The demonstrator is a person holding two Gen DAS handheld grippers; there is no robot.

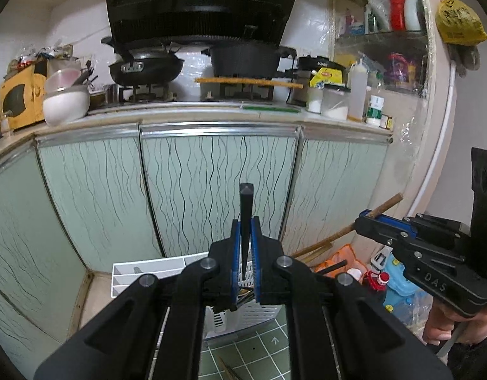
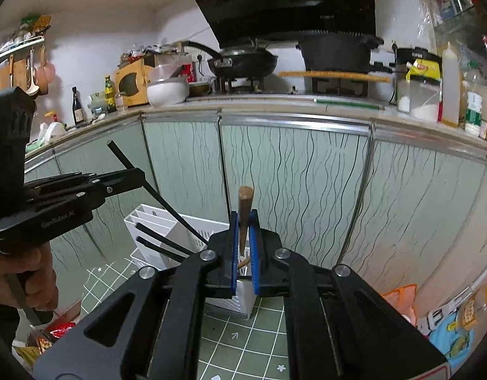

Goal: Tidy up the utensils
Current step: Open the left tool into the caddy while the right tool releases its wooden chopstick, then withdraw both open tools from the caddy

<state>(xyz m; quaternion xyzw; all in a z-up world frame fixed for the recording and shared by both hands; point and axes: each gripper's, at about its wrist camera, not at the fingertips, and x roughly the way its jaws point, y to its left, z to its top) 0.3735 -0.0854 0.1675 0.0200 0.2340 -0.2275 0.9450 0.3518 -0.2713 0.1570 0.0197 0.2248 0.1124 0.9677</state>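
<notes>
My left gripper [image 1: 245,224] is shut on a black chopstick [image 1: 245,209], its tip down over the white utensil holder [image 1: 148,270]. It shows in the right wrist view [image 2: 138,174] with the black chopstick [image 2: 154,194] slanting into the holder [image 2: 154,221]. My right gripper [image 2: 243,218] is shut on a brown wooden chopstick [image 2: 244,209], held upright above the holder. The right gripper also shows in the left wrist view [image 1: 365,218] with the wooden chopstick [image 1: 387,204] slanting down. Two more black chopsticks [image 2: 157,240] lean in the holder.
The holder stands on a green grid mat [image 2: 243,342] on the floor before pale green cabinet doors [image 1: 218,190]. The counter above carries a wok [image 1: 145,66], a black pot [image 1: 246,60], bowls and jars. Bags and bottles [image 1: 386,285] lie at the right.
</notes>
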